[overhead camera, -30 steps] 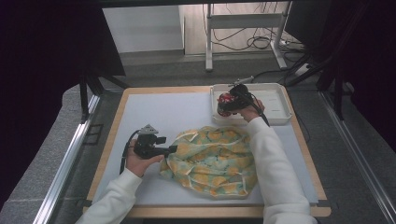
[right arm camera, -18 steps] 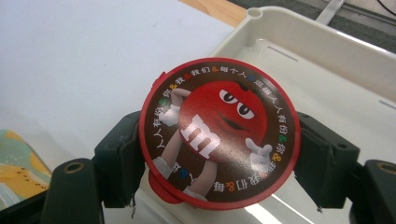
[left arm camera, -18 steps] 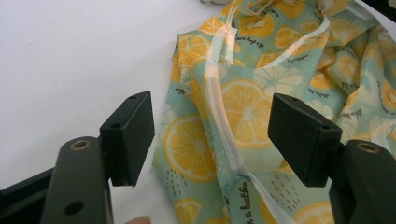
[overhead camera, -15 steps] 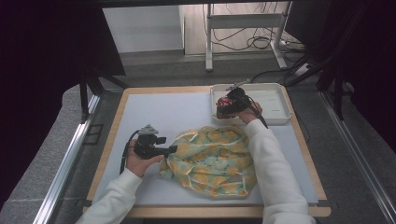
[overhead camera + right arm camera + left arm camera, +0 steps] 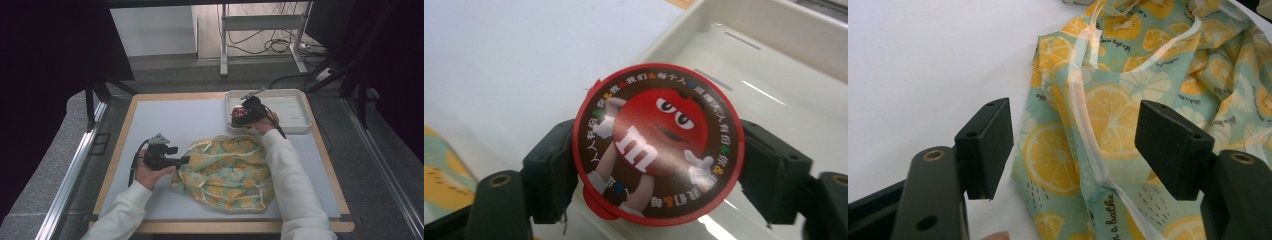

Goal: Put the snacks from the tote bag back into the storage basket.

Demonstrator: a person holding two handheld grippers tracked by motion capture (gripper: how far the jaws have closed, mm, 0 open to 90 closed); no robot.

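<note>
Right gripper [image 5: 656, 165] over the near-left corner of the white plastic tray [image 5: 290, 107] at the table's far right, jaws either side of a round red-rimmed candy tub with a cartoon lid [image 5: 657, 143]; they've just been opening wider, can't tell if the pads are actually pressing it. Left gripper [image 5: 1075, 150] jaws wide apart, nothing clamped, straddling the left edge of the crumpled mint-green citrus-print fabric bag [image 5: 225, 170] lying mid-table on the white mat [image 5: 165, 120]

I see the round red candy tub [image 5: 656, 145] upright over the tray's [image 5: 295, 125] left end, the lemon-print bag [image 5: 227, 172] crumpled mid-table
</note>
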